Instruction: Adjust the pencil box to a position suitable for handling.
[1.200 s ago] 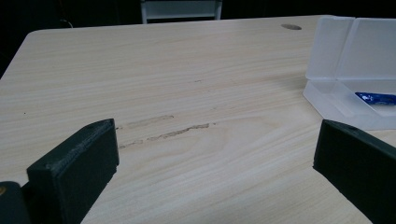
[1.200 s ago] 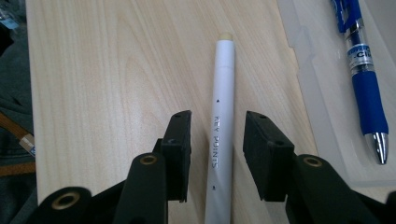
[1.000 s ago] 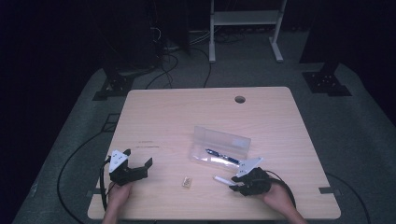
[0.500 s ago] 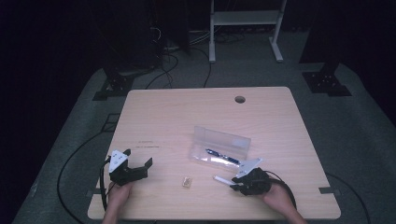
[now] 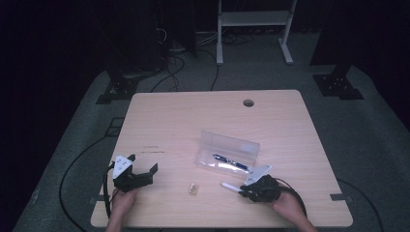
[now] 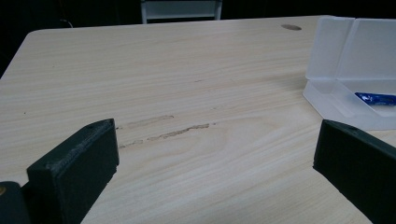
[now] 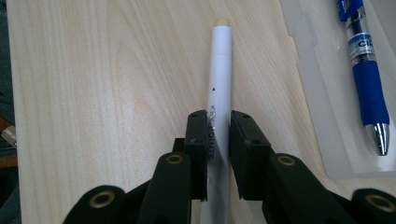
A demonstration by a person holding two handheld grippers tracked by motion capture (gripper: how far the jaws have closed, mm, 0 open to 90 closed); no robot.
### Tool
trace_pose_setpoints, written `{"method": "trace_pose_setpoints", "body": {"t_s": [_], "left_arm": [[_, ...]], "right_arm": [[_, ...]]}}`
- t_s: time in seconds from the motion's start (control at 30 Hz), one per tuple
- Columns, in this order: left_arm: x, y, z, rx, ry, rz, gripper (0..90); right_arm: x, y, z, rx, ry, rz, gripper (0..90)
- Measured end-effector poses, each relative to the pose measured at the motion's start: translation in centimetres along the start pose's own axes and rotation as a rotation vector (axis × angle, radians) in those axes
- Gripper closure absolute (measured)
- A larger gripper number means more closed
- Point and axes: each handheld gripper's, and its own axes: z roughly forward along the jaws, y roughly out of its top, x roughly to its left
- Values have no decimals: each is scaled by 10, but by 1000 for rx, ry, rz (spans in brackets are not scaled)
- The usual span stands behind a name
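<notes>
Our right gripper (image 7: 218, 128) has just been closing its jaws, and in the right gripper view the two black pads now sit against either side of the white pen (image 7: 219, 84), which runs straight up between them; they look clamped on its barrel, though a thin gap on one side would be hard to rule out from this angle. We judge that the grasp is made or all but made, so the lift toward the clear case (image 5: 227, 152) can come next. The white pen lies flat on the table (image 5: 193, 121) just in front of the case, a smooth matte cylinder with small dark lettering and a pale, rounded tip pointing away from the gripper. Beside it, inside the case, lies a blue pen (image 7: 369, 74) with a glossy barrel, a rubbery-looking grip and a chrome tip. The case is translucent frosted plastic, shallow and rectangular, its hinged lid standing open. Our left gripper (image 6: 210, 168) rests on the near left of the table with its jaws wide apart and nothing between them. Between the two grippers sits a small tan object (image 5: 194, 188), too small for us to identify. The tabletop is pale wood grain with a few scuff marks (image 6: 168, 133).
</notes>
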Motion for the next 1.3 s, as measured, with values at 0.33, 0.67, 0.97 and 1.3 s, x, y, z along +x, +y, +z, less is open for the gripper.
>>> {"method": "trace_pose_setpoints", "body": {"t_s": [0.33,0.67,0.97,1.3], "left_arm": [[0,0,0,0,1,-1,0],[0,0,0,0,0,-1,0],[0,0,0,1,1,-1,0],[0,0,0,1,1,1,0]], "right_arm": [[1,1,-1,7,-1,5,781],[0,2,-7,-4,-5,3,781],[-4,5,-17,-29,-17,7,781],[-8,15,-26,-41,-36,0,781]]}}
